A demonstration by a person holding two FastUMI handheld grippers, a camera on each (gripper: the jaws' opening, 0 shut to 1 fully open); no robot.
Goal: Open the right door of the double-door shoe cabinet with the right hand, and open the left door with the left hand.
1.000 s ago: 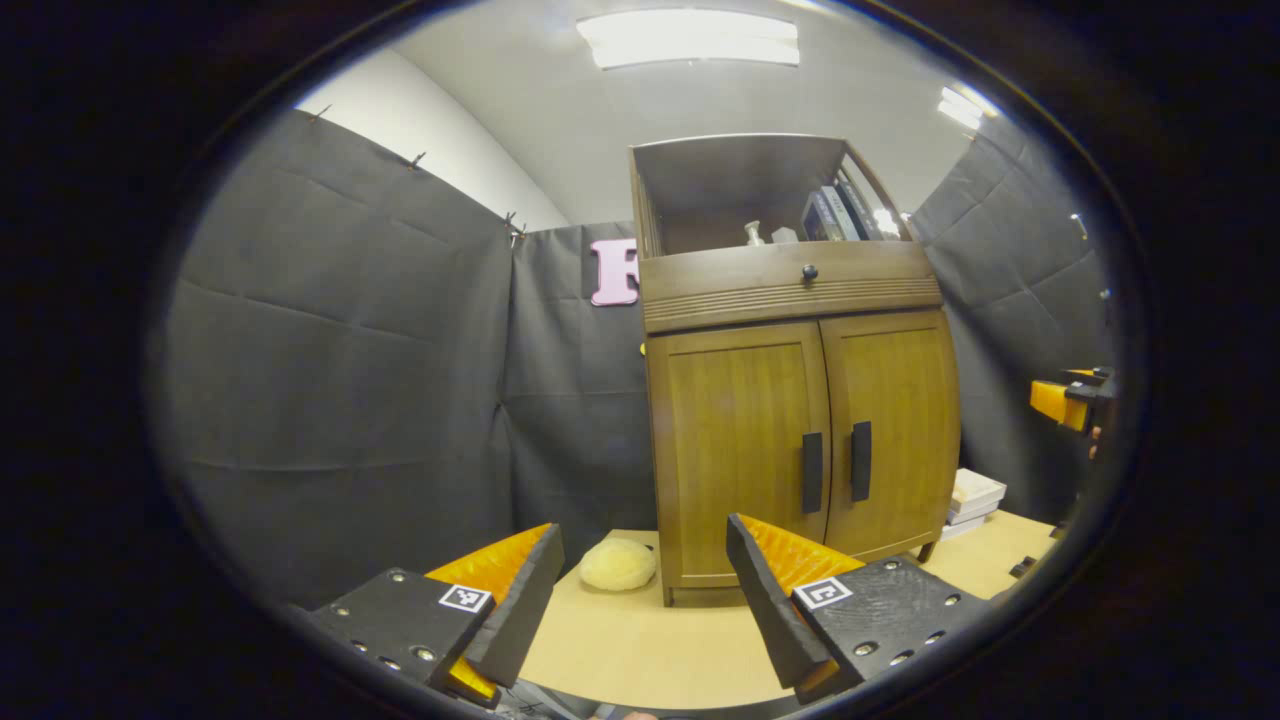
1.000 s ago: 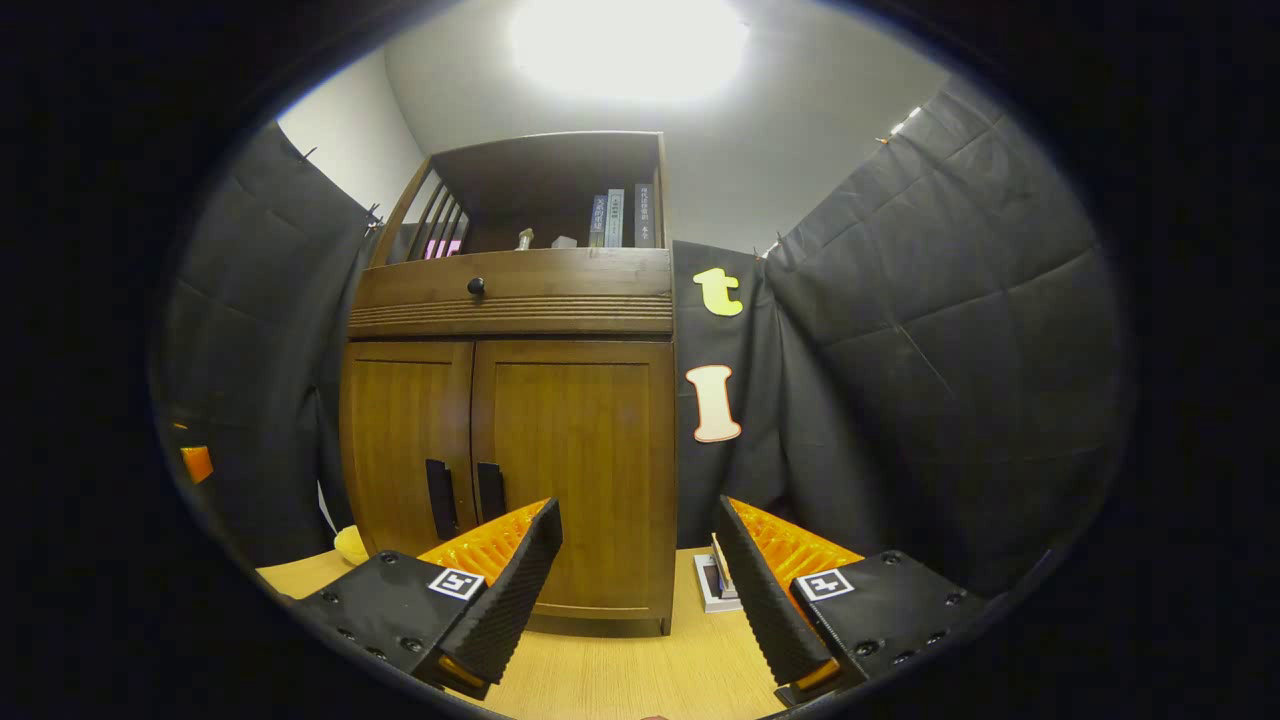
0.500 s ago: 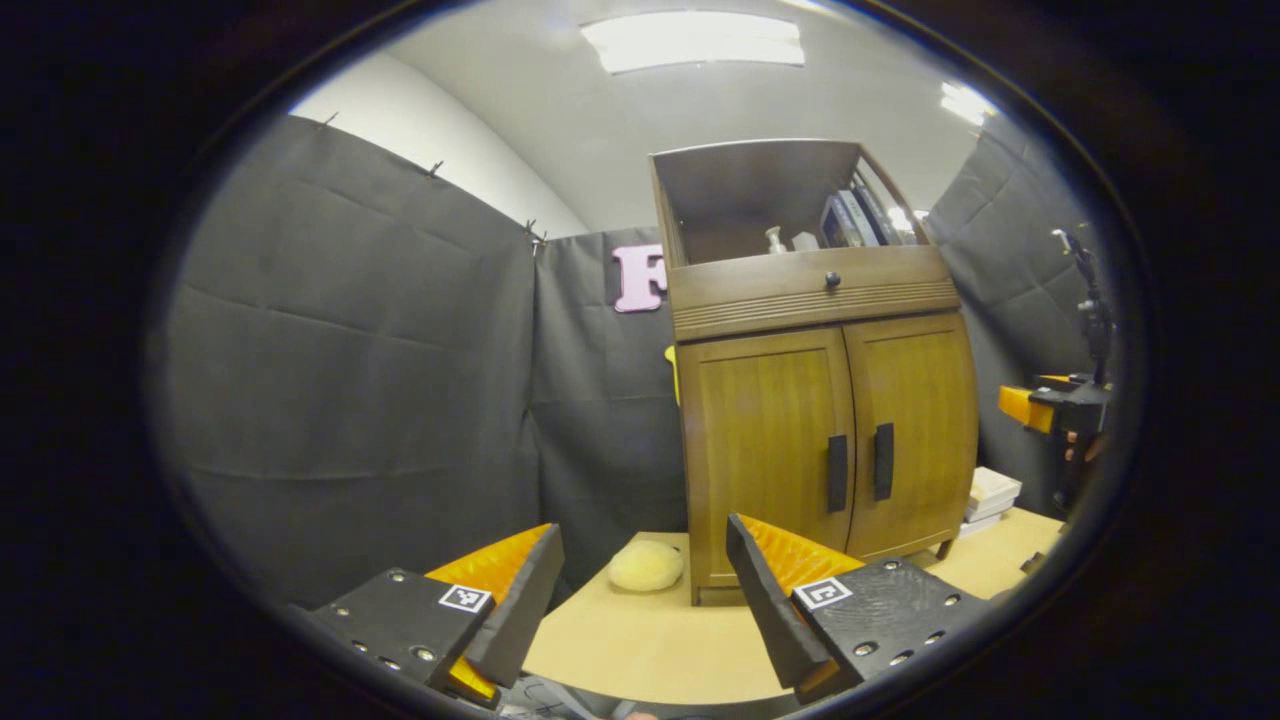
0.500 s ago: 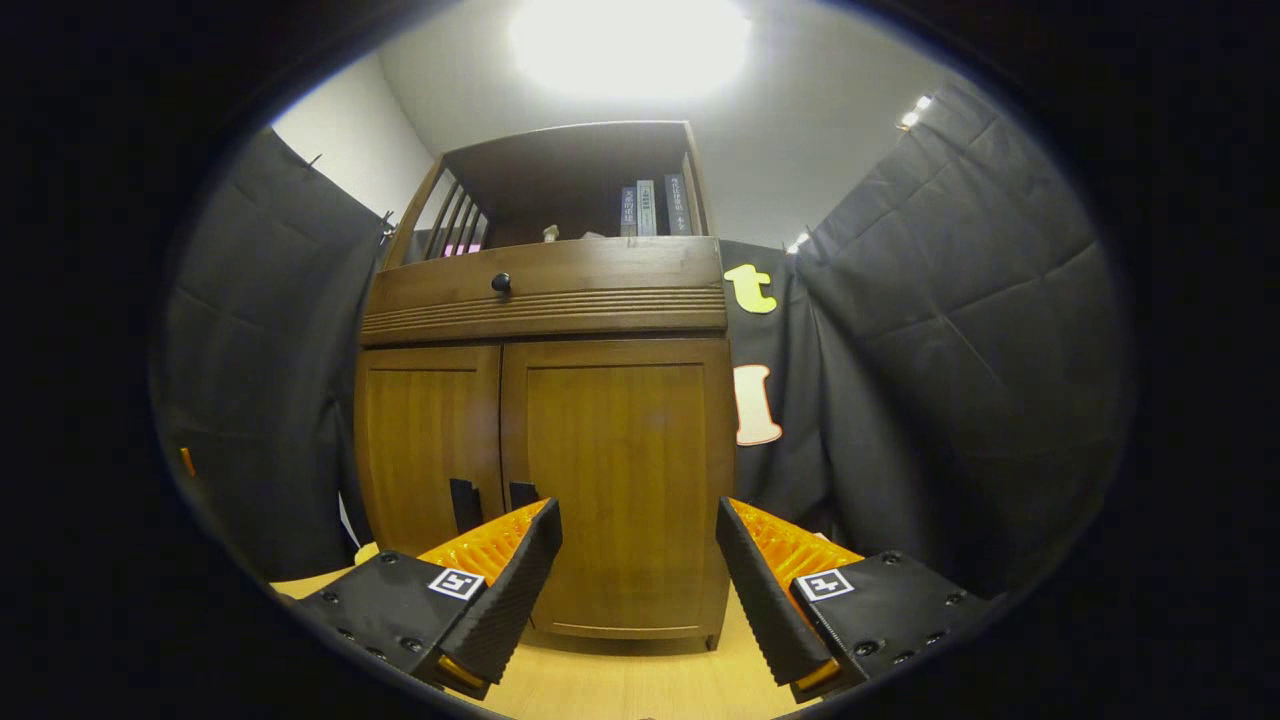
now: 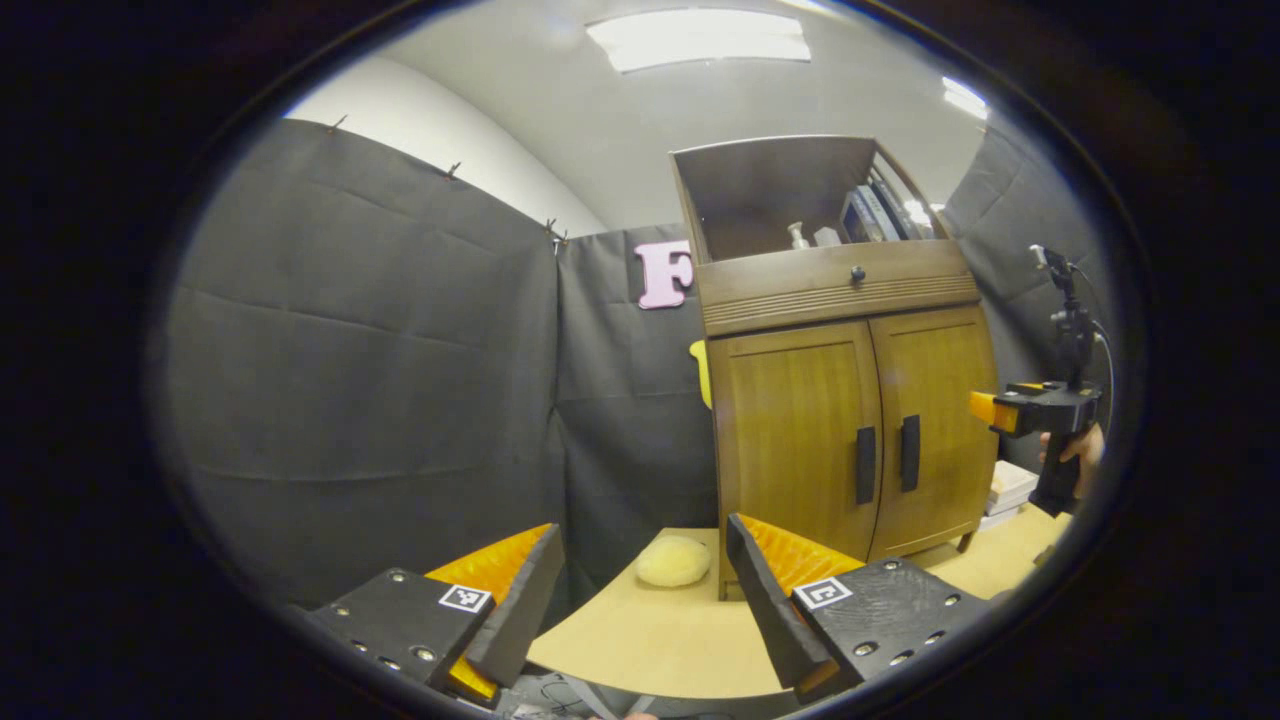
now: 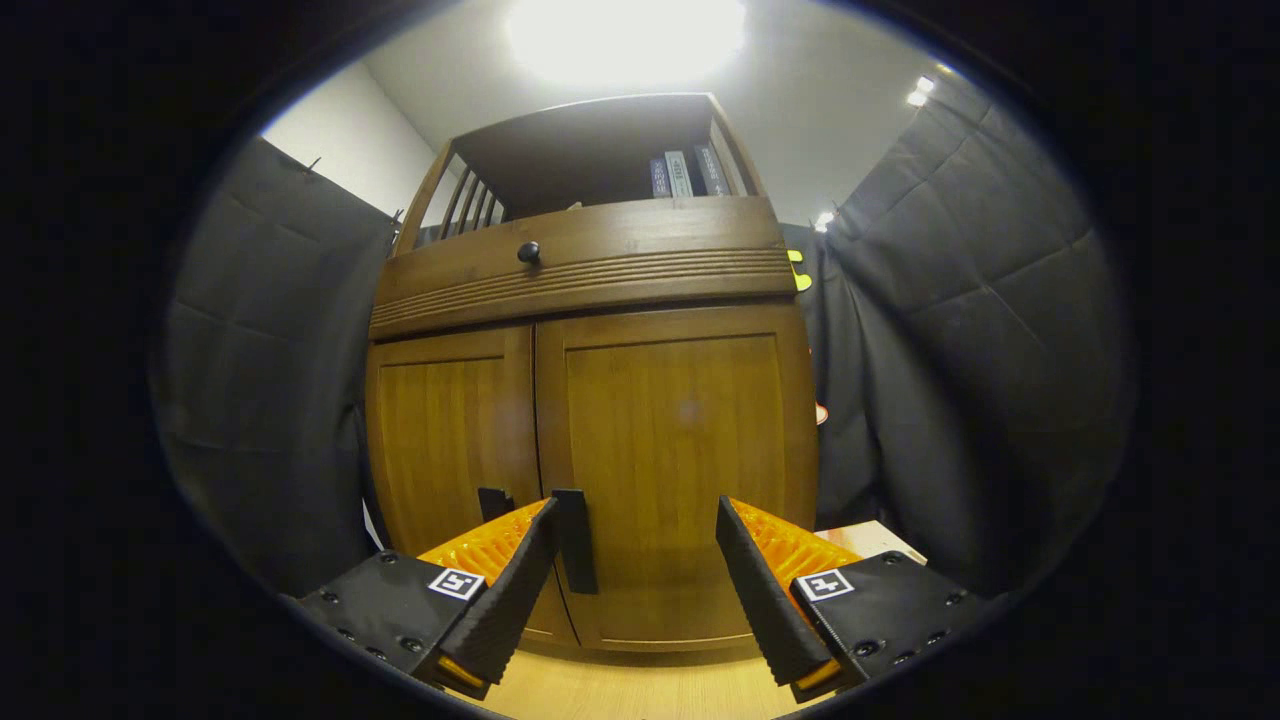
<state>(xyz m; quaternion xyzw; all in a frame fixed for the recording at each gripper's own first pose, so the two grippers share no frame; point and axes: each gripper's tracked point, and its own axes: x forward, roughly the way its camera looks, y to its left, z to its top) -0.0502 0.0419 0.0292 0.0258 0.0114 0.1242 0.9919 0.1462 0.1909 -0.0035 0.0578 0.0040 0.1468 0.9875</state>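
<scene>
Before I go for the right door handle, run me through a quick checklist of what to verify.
1. Brown wooden double-door shoe cabinet, both doors shut: ok.
2. Right gripper open: ok.
3. Right door's dark bar handle between the right gripper's fingers: not ok, it lies beside the left finger.
4. Contact with that handle: cannot tell.
5. Left gripper open: ok.
6. Left gripper near the left door's dark bar handle: not ok, far off.

Spine lettering on the shelved books [image 6: 680, 172] is too small to read.
</scene>
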